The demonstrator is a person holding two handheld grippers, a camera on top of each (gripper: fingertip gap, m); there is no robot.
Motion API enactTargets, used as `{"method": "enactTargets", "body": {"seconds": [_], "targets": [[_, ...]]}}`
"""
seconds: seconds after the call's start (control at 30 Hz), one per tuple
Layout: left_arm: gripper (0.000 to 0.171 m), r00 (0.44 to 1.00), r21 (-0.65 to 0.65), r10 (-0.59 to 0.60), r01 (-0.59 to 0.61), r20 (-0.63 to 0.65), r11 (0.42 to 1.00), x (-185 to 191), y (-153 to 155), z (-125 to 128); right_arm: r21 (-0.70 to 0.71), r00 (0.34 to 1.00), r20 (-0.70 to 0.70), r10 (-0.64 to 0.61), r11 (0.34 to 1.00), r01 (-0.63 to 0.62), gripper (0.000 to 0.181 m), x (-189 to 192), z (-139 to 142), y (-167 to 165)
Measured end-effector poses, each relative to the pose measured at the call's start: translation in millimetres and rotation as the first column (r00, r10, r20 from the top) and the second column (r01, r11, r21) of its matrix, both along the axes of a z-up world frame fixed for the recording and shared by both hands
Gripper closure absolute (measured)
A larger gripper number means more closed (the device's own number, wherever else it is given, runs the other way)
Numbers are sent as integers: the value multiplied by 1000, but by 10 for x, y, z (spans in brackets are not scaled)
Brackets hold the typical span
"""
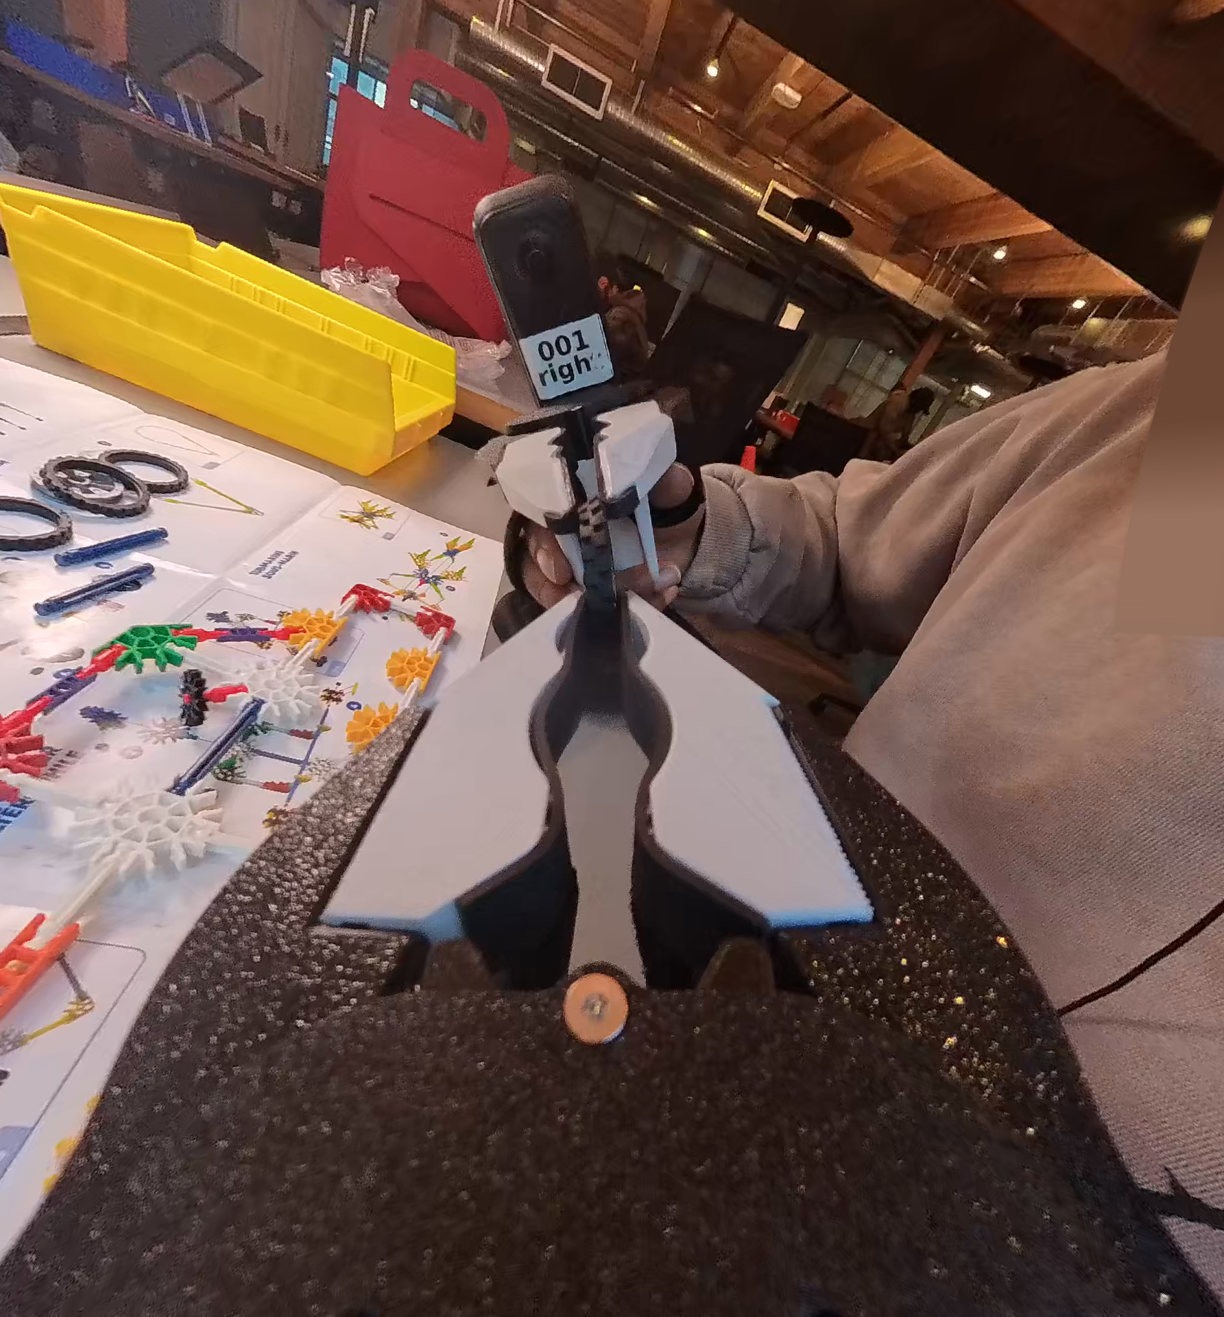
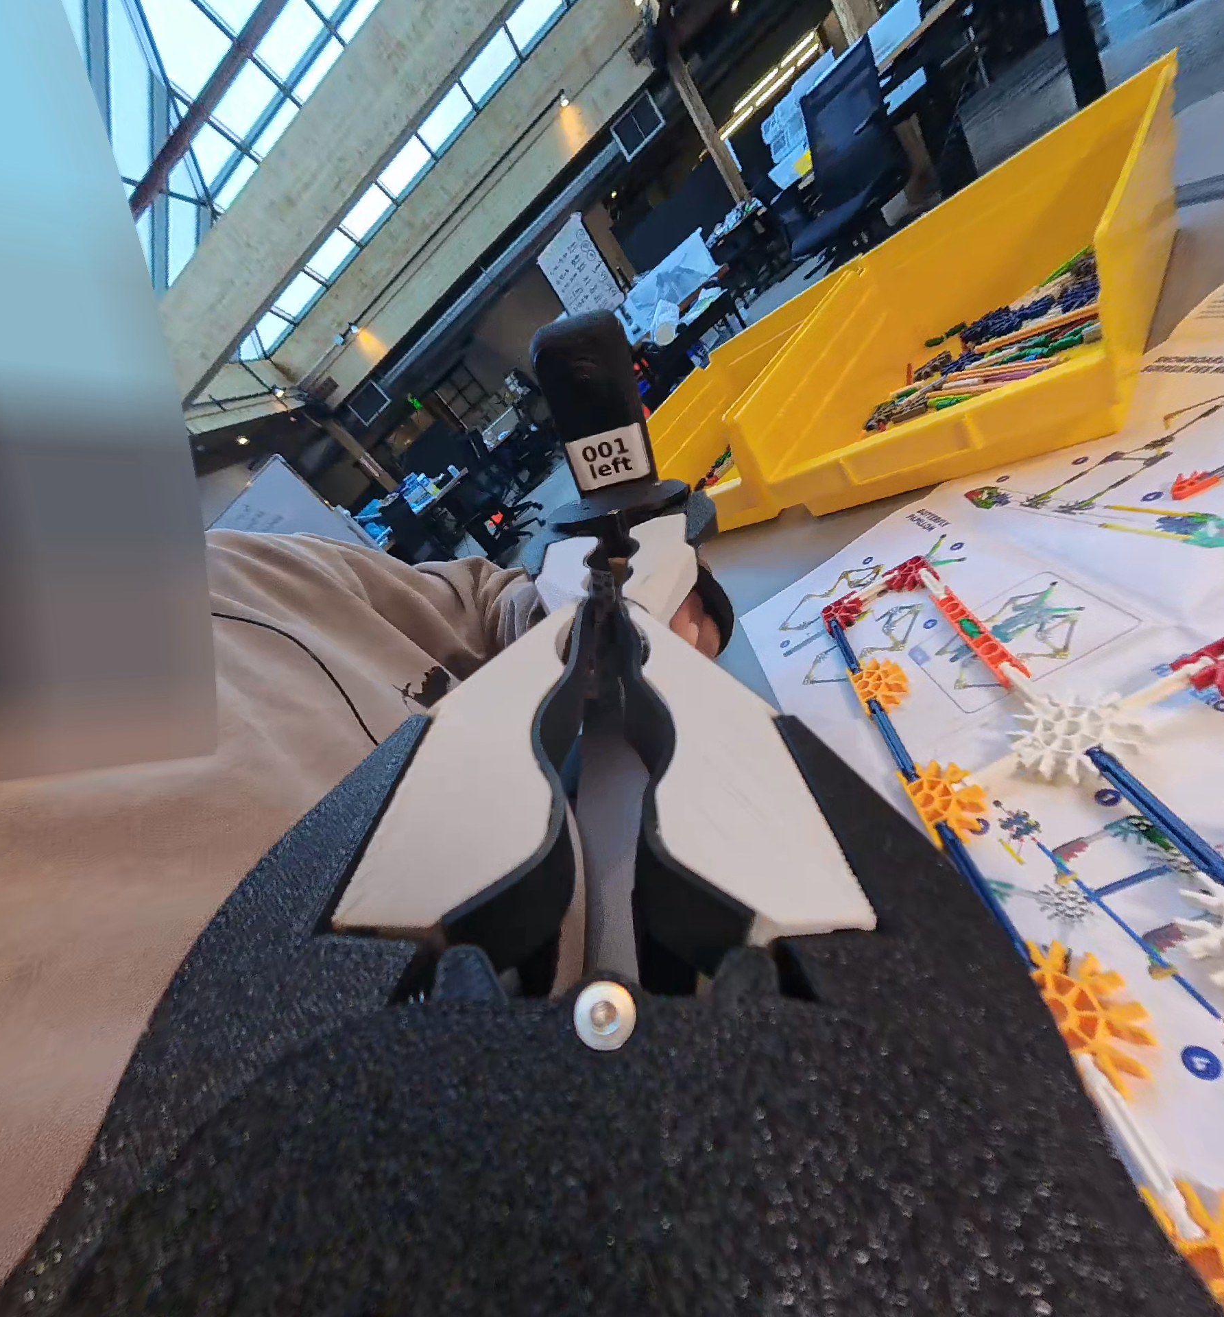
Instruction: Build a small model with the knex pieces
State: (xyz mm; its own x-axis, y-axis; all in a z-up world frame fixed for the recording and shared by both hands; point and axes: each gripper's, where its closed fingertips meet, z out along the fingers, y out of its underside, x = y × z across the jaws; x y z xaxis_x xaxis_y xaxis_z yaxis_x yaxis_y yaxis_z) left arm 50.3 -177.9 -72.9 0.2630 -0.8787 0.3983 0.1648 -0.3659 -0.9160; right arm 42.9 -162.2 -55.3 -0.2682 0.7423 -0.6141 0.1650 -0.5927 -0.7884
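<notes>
Both tongs are seen pointed tip to tip at frame centre: the left tongs (image 1: 598, 613) pressed together, the right tongs (image 2: 598, 620) likewise closed, nothing gripped. A rod-and-connector toy frame (image 1: 267, 670) is laid on an instruction sheet (image 1: 352, 527) on the desk (image 1: 452, 456) at left, a yellow bin (image 1: 224, 321) behind.

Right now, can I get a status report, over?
Left gripper and right gripper tip to tip, both shut on small black piece. Rod-and-connector model on instruction sheet alongside, apart. Yellow bin beyond.
</notes>
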Motion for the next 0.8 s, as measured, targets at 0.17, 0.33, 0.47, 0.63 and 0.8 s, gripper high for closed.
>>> {"method": "enactTargets", "body": {"seconds": [0.17,0.33,0.47,0.63,0.8], "targets": [[163,999,-2,-11,11,35,1000,-31,-16,53,-24,997,7,-83,996,83,177,-53,-17,77],[165,1000,64,-8,7,24,998,-49,-42,99,-90,995,-22,-96,992,94,178,-67,18,57],[165,999,176,-38,41,-20,984,-56,-124,144,-220,995,-87,-38,975,18,178,-62,75,-31],[164,991,321,-100,124,-90,939,-49,-306,208,-294,984,-175,45,951,-96,178,-43,134,-209],[164,977,381,-166,204,-132,902,-26,-459,219,-378,967,-237,96,907,-183,178,-43,101,-323]]}}
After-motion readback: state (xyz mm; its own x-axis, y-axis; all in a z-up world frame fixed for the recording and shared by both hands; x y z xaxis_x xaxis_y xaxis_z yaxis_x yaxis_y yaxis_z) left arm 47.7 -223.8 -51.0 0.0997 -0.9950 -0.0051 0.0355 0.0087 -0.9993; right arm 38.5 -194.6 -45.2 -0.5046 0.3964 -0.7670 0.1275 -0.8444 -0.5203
